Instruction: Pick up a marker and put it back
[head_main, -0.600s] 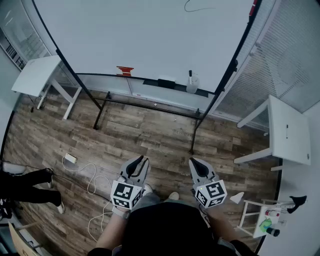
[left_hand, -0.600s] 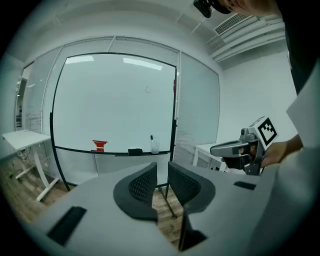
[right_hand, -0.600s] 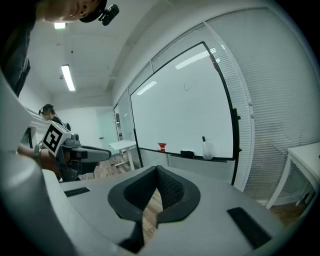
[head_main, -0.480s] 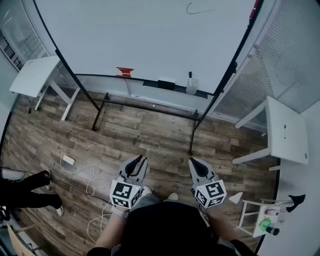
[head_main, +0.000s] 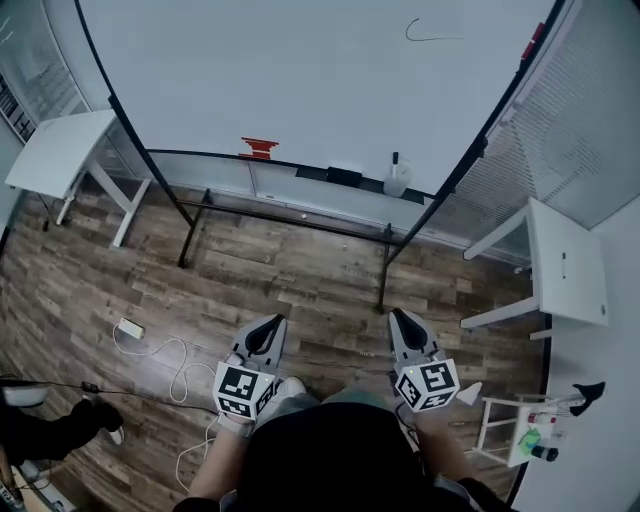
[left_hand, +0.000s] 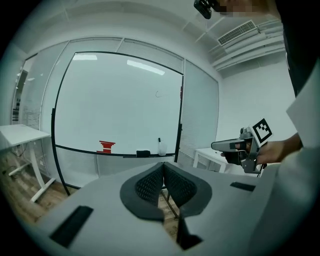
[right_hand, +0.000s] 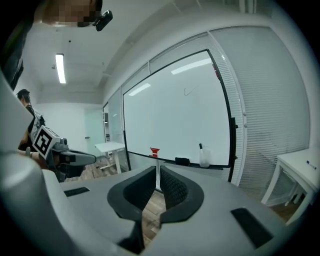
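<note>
A black-capped marker (head_main: 395, 159) stands upright in a clear cup (head_main: 396, 182) on the whiteboard's tray (head_main: 300, 172), far ahead of both grippers. It also shows as the marker (left_hand: 159, 141) in the left gripper view and the marker (right_hand: 201, 147) in its cup (right_hand: 204, 158) in the right gripper view. My left gripper (head_main: 274, 323) and right gripper (head_main: 400, 318) are held side by side over the wooden floor, pointing at the board. The left gripper (left_hand: 162, 168) is shut and empty. The right gripper (right_hand: 158, 171) is shut and empty too.
A black eraser (head_main: 343, 176) and a red object (head_main: 259, 148) share the tray. White desks stand at left (head_main: 55, 155) and right (head_main: 567, 262). A cable with an adapter (head_main: 130, 328) lies on the floor, and a small stand with bottles (head_main: 528, 440) is at lower right.
The head view has shifted: the whiteboard and tray now sit a little lower and further right, and the floor cable has slid down-left. Both grippers keep their shut, side-by-side pose.
</note>
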